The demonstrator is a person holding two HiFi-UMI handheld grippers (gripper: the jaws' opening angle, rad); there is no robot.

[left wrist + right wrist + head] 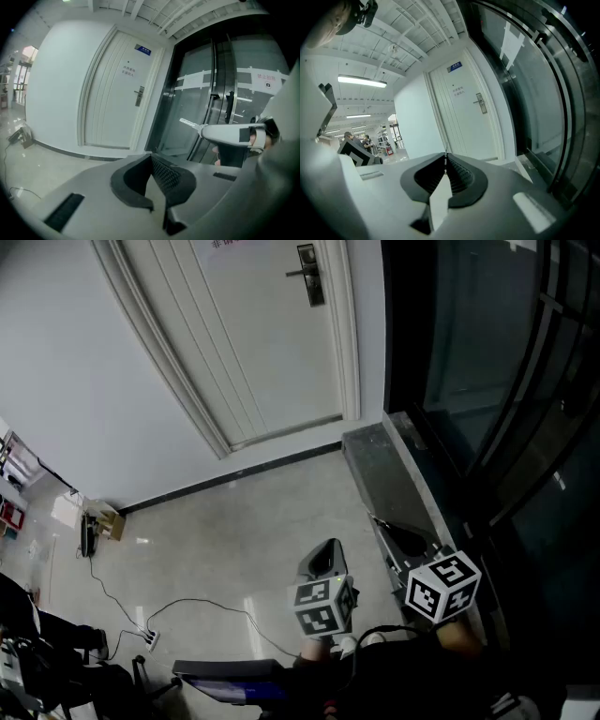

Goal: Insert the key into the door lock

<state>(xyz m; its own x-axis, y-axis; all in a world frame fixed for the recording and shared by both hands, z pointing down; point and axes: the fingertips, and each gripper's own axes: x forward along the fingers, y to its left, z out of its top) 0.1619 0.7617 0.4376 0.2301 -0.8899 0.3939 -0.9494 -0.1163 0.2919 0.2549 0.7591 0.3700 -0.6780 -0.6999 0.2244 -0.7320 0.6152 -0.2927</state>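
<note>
the right gripper [446, 158] was pinching the key [189, 123], and the left gripper [152, 159] was pressed together with nothing in it. the door lock [309, 277] was far off, so i think the good way was to walk close, hold the key steady and line it up before pushing.

walls: white [84, 352]; floor: pale, glossy [253, 521], cable [187, 604] trailing across; right: dark glass panels [487, 352]; ceiling: strip light [362, 82] lit
</note>
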